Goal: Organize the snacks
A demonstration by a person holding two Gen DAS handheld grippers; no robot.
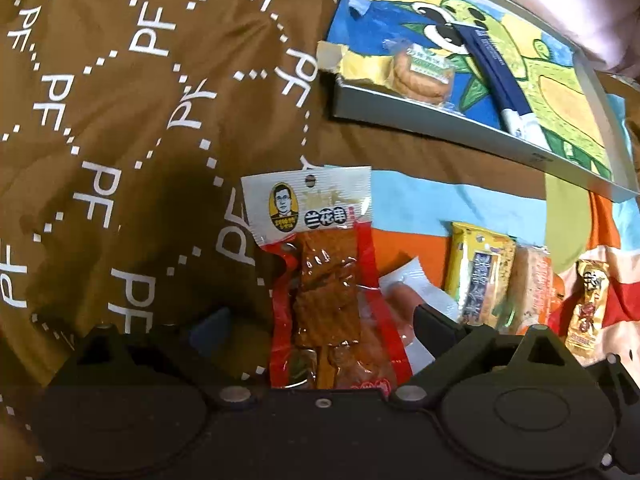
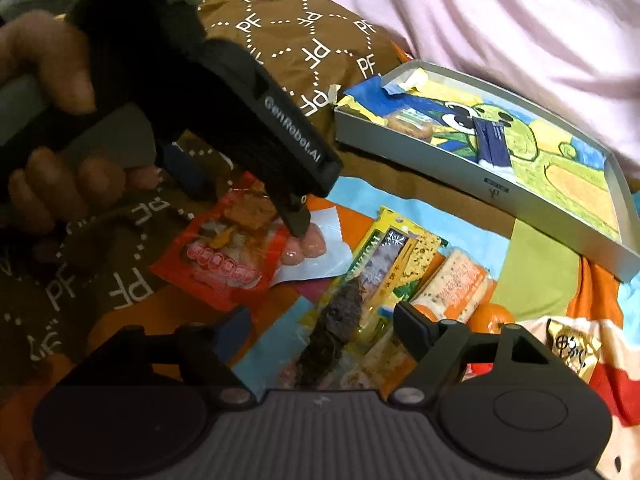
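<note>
Left gripper (image 1: 320, 316) jaws spread, straddling red clear-window dried-tofu snack packet (image 1: 328, 280) on brown PF-print cloth (image 1: 120, 120), not pinching. Right gripper (image 2: 316, 320) jaws apart over yellow seaweed-snack packet (image 2: 372, 280) on patchwork cloth (image 2: 536, 264), not clamped. Grey shallow cartoon-lined box (image 2: 496, 188) by the far edge holds a wrapped bun (image 2: 408, 124).

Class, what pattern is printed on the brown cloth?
White "PF" letters inside dotted diamond lines on the brown cloth, clearest in the left wrist view.
</note>
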